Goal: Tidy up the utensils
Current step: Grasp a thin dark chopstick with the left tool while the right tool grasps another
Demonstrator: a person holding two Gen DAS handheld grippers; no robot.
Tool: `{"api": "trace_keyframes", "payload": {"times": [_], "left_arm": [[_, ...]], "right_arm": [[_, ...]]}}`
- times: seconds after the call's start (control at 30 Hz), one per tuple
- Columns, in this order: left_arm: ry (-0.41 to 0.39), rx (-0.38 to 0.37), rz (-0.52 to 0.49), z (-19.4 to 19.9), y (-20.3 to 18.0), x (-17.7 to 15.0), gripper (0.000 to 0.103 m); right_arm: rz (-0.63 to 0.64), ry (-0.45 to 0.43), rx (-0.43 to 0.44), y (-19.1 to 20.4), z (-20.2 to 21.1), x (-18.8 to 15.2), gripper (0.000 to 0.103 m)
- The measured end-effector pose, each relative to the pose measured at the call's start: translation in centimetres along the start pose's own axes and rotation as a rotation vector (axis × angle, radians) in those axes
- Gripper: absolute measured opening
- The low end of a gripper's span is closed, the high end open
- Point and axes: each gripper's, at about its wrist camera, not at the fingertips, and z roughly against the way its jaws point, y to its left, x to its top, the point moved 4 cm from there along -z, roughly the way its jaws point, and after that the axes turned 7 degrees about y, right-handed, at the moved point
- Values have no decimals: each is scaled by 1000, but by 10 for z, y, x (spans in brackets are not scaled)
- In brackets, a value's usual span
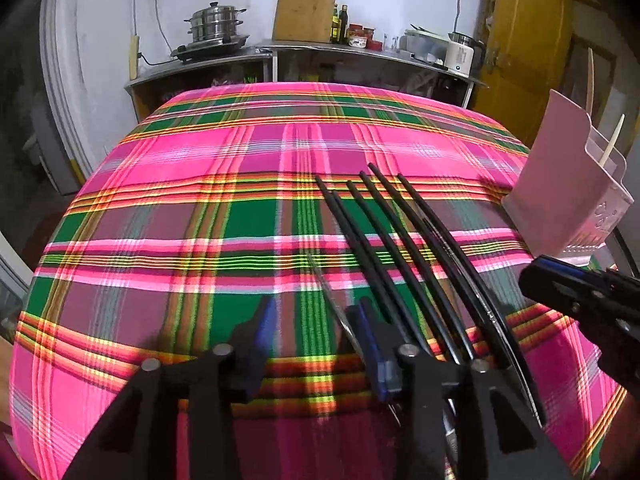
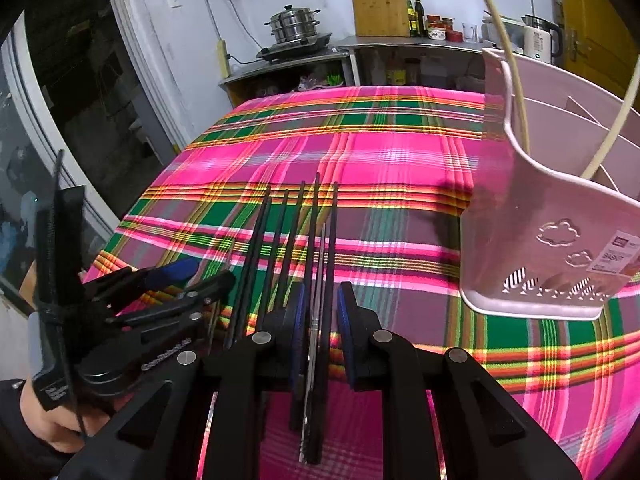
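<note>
We list slim, glossy black chopsticks [image 2: 280, 248] on plaid cloth [image 2: 400, 160]; right gripper [image 2: 320, 320] pinching some, left gripper [image 1: 316, 328] spread, empty.

A sticker on the pink holder [image 2: 540, 216] carries one readable word, "BASKET" (its smaller print is too fine). Raised lettering on the left gripper [image 2: 176, 276] body is blurred.

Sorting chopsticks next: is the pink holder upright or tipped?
Upright: the pink holder stands on its base, open top up, pale chopsticks leaning inside.
</note>
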Motion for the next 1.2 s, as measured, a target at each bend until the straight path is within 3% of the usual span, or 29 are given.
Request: {"api": "trace_keyframes", "payload": {"times": [0.07,0.17,0.4,0.73,1.2], "left_arm": [[1,-13,13,0,6,0,23],[6,-47,21,0,15,1,15],[22,-151,63,-1,26,3,15],[30,-202,51,-4,19,8,15],[61,-144,5,-12,7,18,14]], "right_arm": [[9,7,2,1,-5,3,13],[16,12,4,0,-12,10,10],[45,41,20,6,-34,27,9],[45,93,6,0,-56,32,6],[65,131,-39,1,-67,41,6]]}}
